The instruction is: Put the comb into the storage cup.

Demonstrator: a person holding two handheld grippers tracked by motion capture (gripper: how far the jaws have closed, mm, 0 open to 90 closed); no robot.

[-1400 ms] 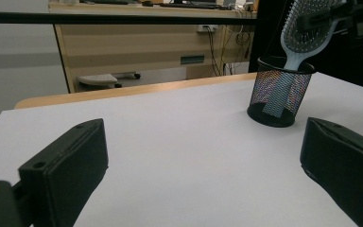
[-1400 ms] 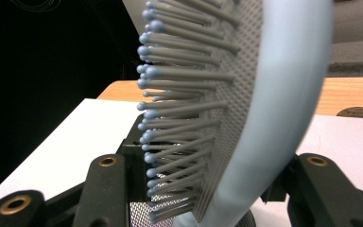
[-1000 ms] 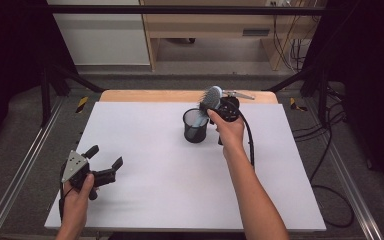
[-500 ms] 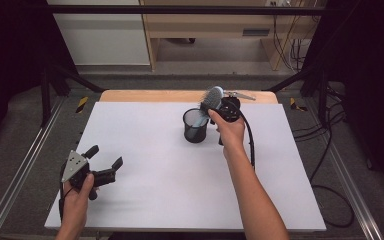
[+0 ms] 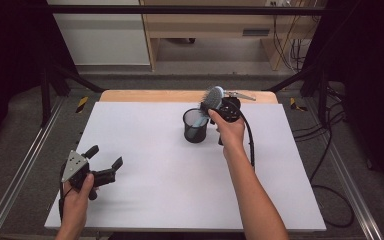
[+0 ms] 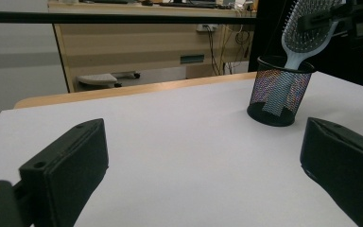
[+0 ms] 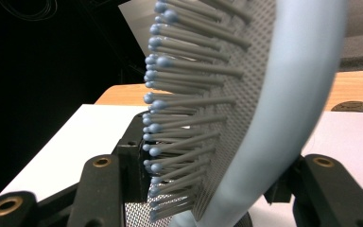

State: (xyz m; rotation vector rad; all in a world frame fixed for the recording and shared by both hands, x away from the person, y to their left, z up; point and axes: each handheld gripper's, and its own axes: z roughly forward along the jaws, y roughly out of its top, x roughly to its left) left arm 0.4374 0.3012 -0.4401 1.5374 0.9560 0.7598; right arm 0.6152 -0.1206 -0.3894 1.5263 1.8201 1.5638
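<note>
Almost nothing has moved since the earlier frames: the right gripper, upper centre of the high view, still clamps the head of the pale blue hairbrush, whose handle dips into the black mesh cup just left of it. The left gripper stays at lower left, jaws wide apart, holding nothing. The brush looks light and stiff; its smooth plastic back could slip, so the padded bristle head is probably the surer hold. The cup seems light enough to tip
</note>
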